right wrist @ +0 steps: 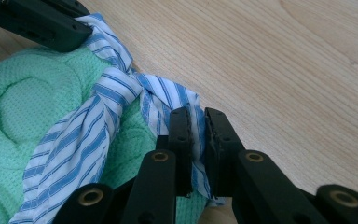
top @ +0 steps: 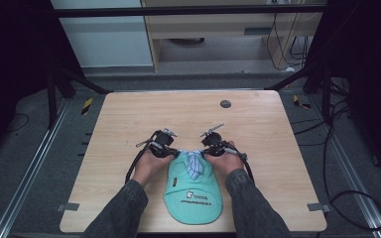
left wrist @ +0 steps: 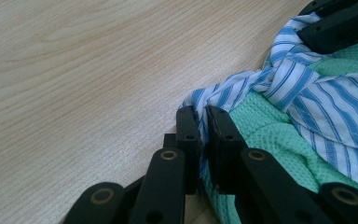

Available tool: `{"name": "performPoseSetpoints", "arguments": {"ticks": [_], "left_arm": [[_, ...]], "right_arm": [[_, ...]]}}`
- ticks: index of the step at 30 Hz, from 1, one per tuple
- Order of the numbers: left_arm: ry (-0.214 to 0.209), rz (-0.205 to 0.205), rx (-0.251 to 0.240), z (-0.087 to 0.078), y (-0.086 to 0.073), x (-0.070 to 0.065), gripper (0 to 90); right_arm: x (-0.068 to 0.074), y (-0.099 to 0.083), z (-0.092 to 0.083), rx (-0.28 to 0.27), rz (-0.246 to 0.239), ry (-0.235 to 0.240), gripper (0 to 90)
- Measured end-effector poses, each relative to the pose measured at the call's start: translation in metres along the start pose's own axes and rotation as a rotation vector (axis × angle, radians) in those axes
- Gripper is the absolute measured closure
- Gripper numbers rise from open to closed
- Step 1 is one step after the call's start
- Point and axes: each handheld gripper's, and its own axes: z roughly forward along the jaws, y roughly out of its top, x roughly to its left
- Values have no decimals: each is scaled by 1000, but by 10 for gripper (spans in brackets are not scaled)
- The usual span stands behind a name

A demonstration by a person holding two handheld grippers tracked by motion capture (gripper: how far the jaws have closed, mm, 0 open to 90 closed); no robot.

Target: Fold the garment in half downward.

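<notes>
At about 9 o'clock of the cloth bundle in the high view, the left gripper (top: 164, 145) has its jaws pinching one end of the blue-and-white striped strip (left wrist: 286, 81), the fabric caught in the narrow slit between them, as the left gripper view shows. The strip crosses the back edge of the green cap (top: 193, 191), which lies on the tabletop (top: 129, 114) near its 6 o'clock edge with the printed brim toward the person, and it is twisted once on itself over the cap's crown. At 3 o'clock, the right gripper (top: 212, 144) has its jaws pinching the strip's other end in the same way. The step in hand looks like drawing a knot tight or pulling it loose; I cannot tell which. Either way it would go best with both ends pulled evenly and low along the tabletop, outward toward 9 and 3 o'clock, so the cap does not lift or skew. Whether the strip is sewn to the cap is hidden, the brim print is too small to read, and both hands cover the gripper bodies.
</notes>
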Motion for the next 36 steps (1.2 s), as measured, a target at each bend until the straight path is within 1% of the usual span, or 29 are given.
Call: {"name": "performPoseSetpoints", "arguments": {"ticks": [1,2,4,7,11,12,16,18,23,25,26,27,30,32,34,36], "left_arm": [[2,6,0,0,0,0,845],[3,7,0,0,0,-1,847],[4,9,-1,0,0,-1,849],[4,10,-1,0,0,-1,853],[5,15,6,0,1,-1,857],[7,24,18,-1,2,-1,859],[14,34,15,-5,6,-2,862],[19,51,4,-11,12,-4,863],[28,67,-22,-22,20,-7,864],[32,73,-24,-25,22,-8,864],[37,76,-28,-27,24,-8,864],[38,85,-31,-31,27,-9,864],[42,90,-36,-35,30,-10,865],[45,109,-41,-40,34,-12,865],[46,114,-41,-42,35,-12,865],[50,128,-46,-47,38,-15,865]], "right_arm": [[0,0,0,-2,3,0,821],[0,-1,0,-6,-4,0,822],[0,-1,0,-10,3,3,823],[0,-1,0,-11,1,2,824],[1,-1,0,-13,-10,-6,828],[2,-1,-3,-18,-16,-10,830],[3,-1,-11,-43,-23,-9,833],[2,0,-15,-57,-30,-11,833],[3,3,-29,-82,-38,-18,833],[3,3,-32,-92,-41,-18,833],[3,5,-38,-115,-62,-19,833],[4,5,-41,-114,-66,-22,833],[5,7,-46,-124,-67,-21,833],[5,7,-52,-134,-84,-25,833],[6,8,-53,-137,-83,-25,832],[5,8,-58,-146,-98,-28,831]]}}
